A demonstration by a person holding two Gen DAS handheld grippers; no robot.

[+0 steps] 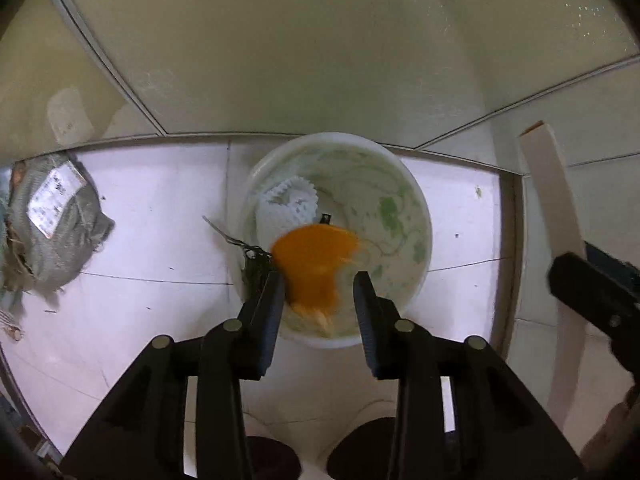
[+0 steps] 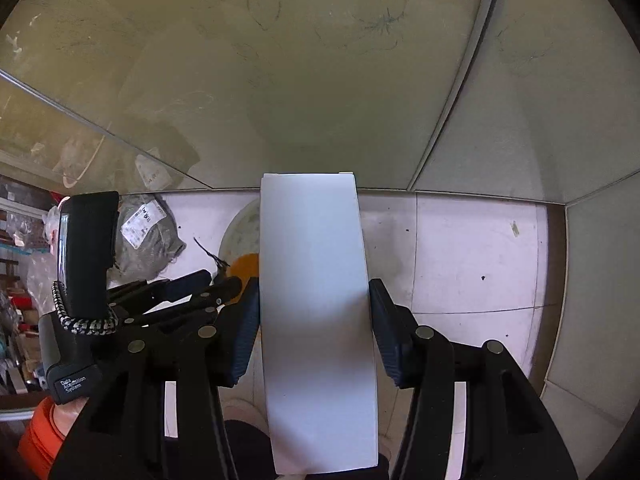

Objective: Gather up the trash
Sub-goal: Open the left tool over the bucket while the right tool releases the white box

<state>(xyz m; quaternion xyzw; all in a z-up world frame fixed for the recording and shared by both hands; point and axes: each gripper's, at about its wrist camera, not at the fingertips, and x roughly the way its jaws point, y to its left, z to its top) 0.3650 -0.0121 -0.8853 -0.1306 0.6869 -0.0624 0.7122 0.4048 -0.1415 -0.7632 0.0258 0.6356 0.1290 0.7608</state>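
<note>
Pointing steeply down at the floor, the left gripper (image 1: 320, 280) hangs over a white bucket (image 1: 416, 216) that stands against the foot of the wall. Its jaws are apart, and a blurred orange peel (image 1: 316, 260) lies between the fingertips, over the near side of the bucket's mouth, with a gap showing on the right side; whether the left pad touches it cannot be told. White foam netting (image 1: 286, 208) sits deeper in the bucket.

Open tiled floor (image 1: 160, 240) runs left of the bucket as far as a grey sack (image 1: 56, 224) with a printed label, and right as far as the corner, where the wall turns toward the camera. A dark twig (image 1: 228, 236) lies just beside the bucket's left rim.

From the right wrist, the right gripper (image 2: 314, 312) is clamped on a long white box (image 2: 316, 300), pads pressing its two sides (the box covers most of the bucket). This view alone shows cluttered shelves at far left and a hand in an orange sleeve (image 2: 40, 436). Only the left view looks into the bucket.
</note>
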